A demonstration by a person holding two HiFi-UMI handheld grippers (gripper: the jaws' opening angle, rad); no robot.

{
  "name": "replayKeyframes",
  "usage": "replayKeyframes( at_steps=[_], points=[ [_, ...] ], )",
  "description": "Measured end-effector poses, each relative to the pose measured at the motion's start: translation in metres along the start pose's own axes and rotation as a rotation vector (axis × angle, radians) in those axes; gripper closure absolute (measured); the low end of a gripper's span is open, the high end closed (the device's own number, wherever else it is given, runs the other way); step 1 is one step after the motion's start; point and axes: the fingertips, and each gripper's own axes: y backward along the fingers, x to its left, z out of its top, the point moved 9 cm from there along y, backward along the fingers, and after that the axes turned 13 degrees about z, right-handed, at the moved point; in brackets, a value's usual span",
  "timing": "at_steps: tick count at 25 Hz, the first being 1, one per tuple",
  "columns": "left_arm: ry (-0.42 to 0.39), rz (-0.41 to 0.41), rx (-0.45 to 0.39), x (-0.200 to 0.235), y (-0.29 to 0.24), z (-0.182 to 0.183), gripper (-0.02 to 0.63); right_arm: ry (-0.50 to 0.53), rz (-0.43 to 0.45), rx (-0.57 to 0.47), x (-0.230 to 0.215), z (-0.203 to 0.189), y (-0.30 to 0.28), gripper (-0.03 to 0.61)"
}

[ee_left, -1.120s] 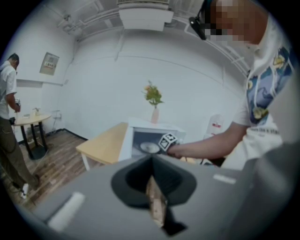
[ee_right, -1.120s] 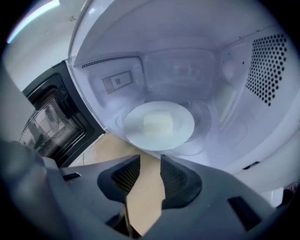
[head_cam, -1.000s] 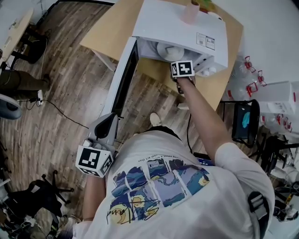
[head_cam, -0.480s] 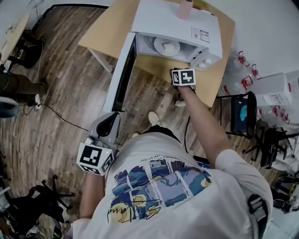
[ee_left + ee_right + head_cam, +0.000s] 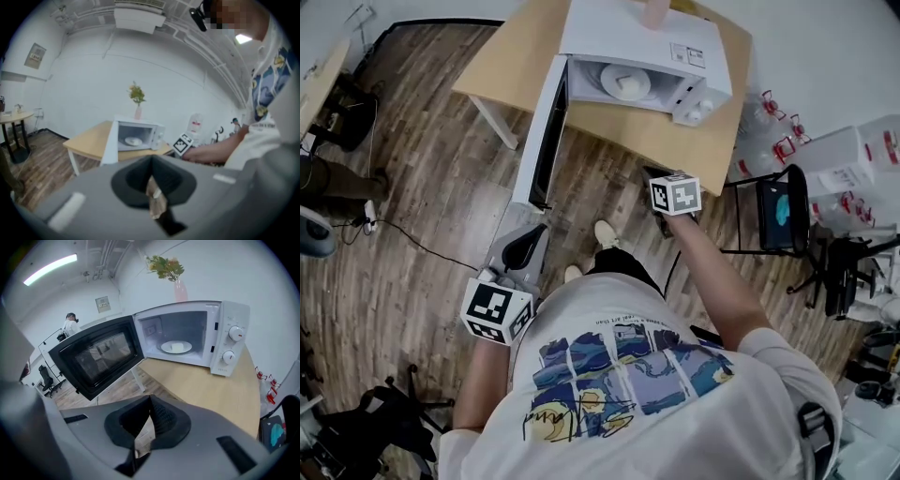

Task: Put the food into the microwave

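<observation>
Your right gripper (image 5: 149, 401) has come away from the microwave (image 5: 637, 42): a second ago its marker cube sat right at the microwave's mouth, and now it hangs well in front of the microwave, past the table (image 5: 675, 141) edge and over the floor. Its jaws were apart on the way out and are now pressed together with nothing between them

The food (image 5: 177, 347) is inside the microwave, lying on the plate (image 5: 164, 348) in the middle of the cavity, and neither gripper touches it

The door (image 5: 542, 131) stands swung wide to the microwave's left, as it did before. Your left gripper (image 5: 151, 168) has stayed low in front of the microwave, near the door's free edge, having shifted only a little. Its jaws meet tip to tip and hold nothing

A vase (image 5: 180, 289) of flowers stands on top of the microwave
</observation>
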Motion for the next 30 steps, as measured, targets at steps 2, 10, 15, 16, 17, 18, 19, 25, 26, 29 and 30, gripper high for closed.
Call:
replayKeyframes(
  at_steps=[2,10,15,16,17,18,19,25,26,29,30],
  points=[
    [-0.007,-0.027,0.010,-0.003,0.001,-0.007,0.607,0.003,0.028,-0.016,0.019,-0.014,0.015,0.572],
    [-0.026,-0.131,0.015,-0.025,-0.006,-0.015,0.607,0.041,0.108,-0.058,0.082,-0.057,0.071,0.572],
    [-0.032,-0.157,0.009,-0.028,-0.001,-0.020,0.607,0.103,0.133,-0.074,0.113,-0.068,0.093,0.572],
    [-0.031,-0.157,0.010,-0.028,0.001,-0.022,0.607,0.112,0.138,-0.079,0.118,-0.069,0.096,0.572],
    [-0.030,-0.157,0.012,-0.028,0.003,-0.025,0.607,0.120,0.143,-0.084,0.122,-0.070,0.099,0.572],
    [-0.027,-0.156,0.015,-0.028,0.005,-0.027,0.607,0.124,0.149,-0.090,0.126,-0.070,0.101,0.572],
    [-0.025,-0.156,0.018,-0.028,0.006,-0.029,0.607,0.128,0.155,-0.096,0.129,-0.070,0.103,0.572],
    [-0.015,-0.152,0.022,-0.029,0.017,-0.039,0.607,0.174,0.170,-0.126,0.146,-0.067,0.116,0.572],
    [-0.014,-0.150,0.022,-0.029,0.019,-0.040,0.607,0.177,0.173,-0.132,0.149,-0.067,0.118,0.572],
    [-0.017,-0.150,0.024,-0.030,0.024,-0.042,0.607,0.183,0.178,-0.147,0.154,-0.065,0.125,0.572],
    [-0.018,-0.152,0.024,-0.030,0.024,-0.043,0.607,0.183,0.179,-0.152,0.155,-0.065,0.127,0.572]
  ],
)
